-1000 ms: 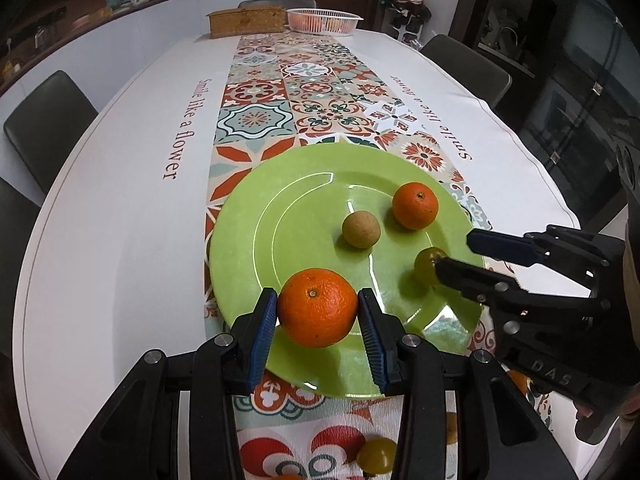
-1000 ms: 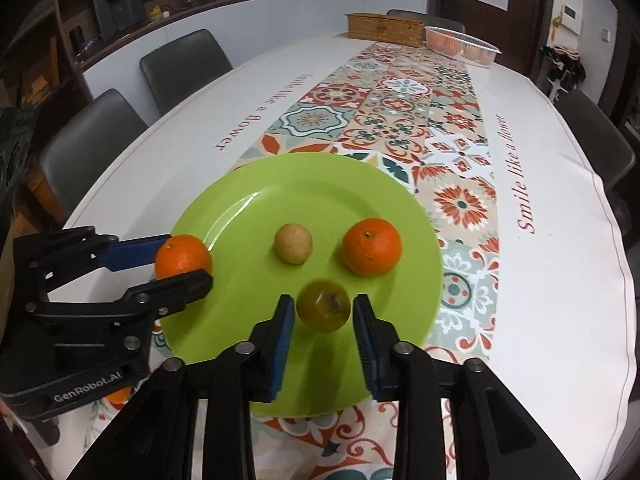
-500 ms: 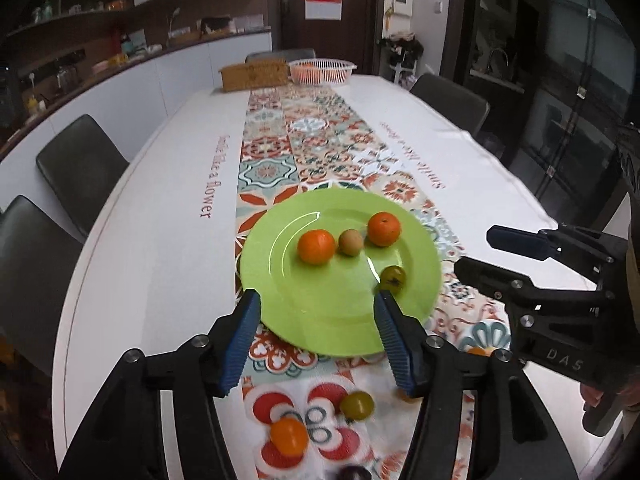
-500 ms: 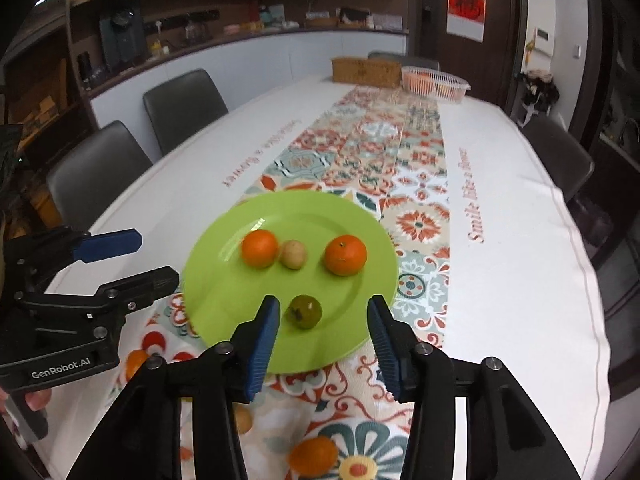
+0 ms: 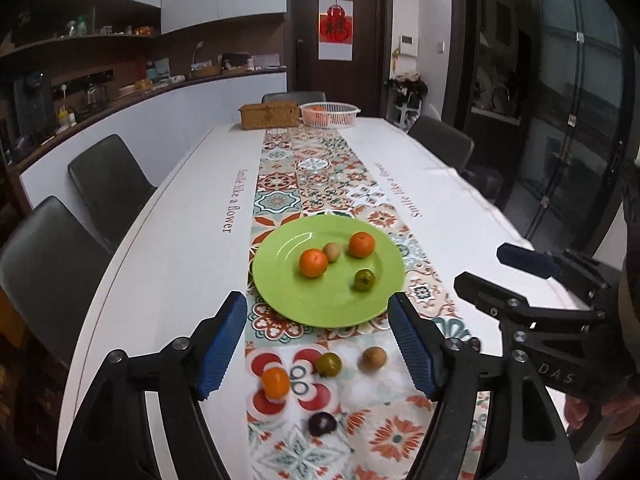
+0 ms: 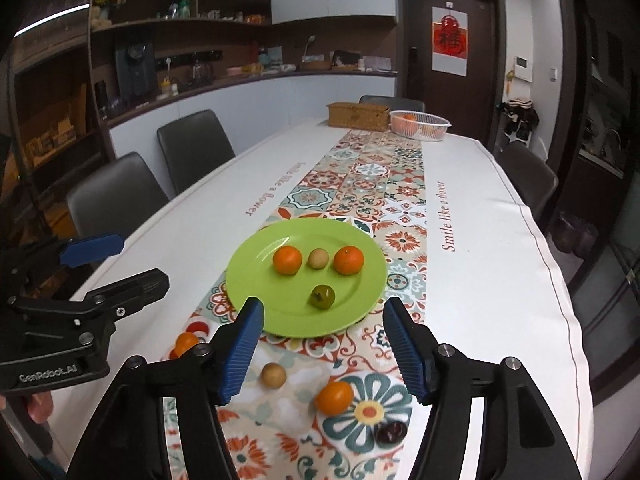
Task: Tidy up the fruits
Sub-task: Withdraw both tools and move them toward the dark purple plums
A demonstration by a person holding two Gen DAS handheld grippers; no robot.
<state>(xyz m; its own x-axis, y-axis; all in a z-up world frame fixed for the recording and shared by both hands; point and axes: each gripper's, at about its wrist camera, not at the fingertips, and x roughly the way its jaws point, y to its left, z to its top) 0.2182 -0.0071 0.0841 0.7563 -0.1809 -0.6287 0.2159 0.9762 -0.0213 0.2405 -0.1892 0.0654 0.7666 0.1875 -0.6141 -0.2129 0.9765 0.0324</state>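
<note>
Now both grippers (image 5: 316, 344) (image 6: 324, 346) are opening, empty.

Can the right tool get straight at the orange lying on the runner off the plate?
Probably yes: the right tool is empty, its jaws opening, and the orange lies in the open just below it; only a tan fruit sits nearby.

Home dining rm, long table (image 5: 180, 240), chairs (image 6: 192, 148), kitchen shelves (image 6: 180, 24)
</note>
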